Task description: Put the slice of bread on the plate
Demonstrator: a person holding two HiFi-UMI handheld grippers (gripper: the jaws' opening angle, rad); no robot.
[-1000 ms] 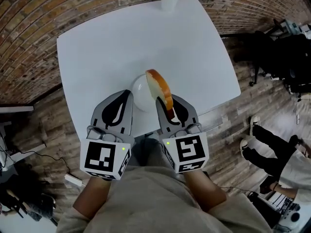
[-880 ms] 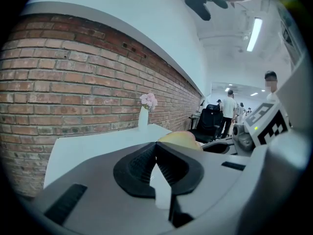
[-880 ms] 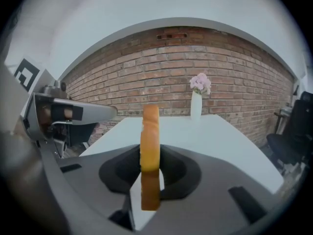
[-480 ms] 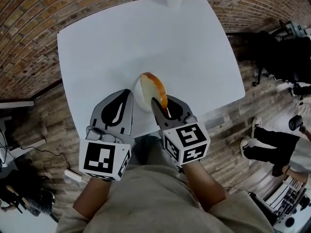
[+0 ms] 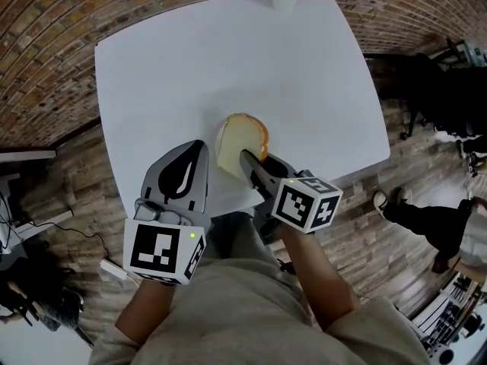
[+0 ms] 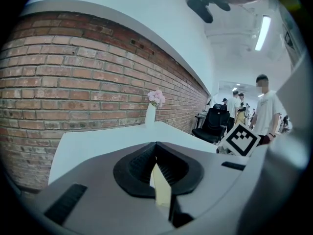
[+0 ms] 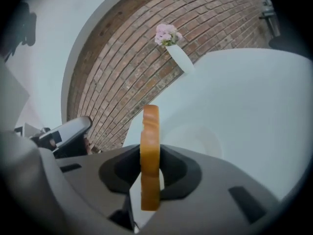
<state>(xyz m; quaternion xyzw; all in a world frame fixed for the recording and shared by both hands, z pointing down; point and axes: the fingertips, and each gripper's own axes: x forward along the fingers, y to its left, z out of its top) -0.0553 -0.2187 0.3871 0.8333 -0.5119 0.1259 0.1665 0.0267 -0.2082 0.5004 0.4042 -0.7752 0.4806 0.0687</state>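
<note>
Your right gripper has its jaws drawn narrow onto the pale, brown-crusted slice of bread, gripping it by its lower edge with the pads pressing on its two flat faces. In the right gripper view the slice of bread stands on edge between the jaws, crust toward the camera. It hangs low over the round white plate, near the front edge of the square white table. From the head view the slice covers most of the plate, and you cannot tell whether its far edge touches the plate yet.

Your left gripper lies just beside the plate on its left, its jaws together with nothing between them.

Judge the bread as light, soft and easily crushed. It will likely flex and sag beyond the pads, and a harder squeeze would dent or tear the crumb. The crust is the firmest part, so your hold near that edge is a good one. Keep the pressure gentle. The slice is not slippery, yet it may cling to a pad on release, so lay it flat and low before you part the jaws.

The tall white vase of pink flowers stands well apart at the far edge.
</note>
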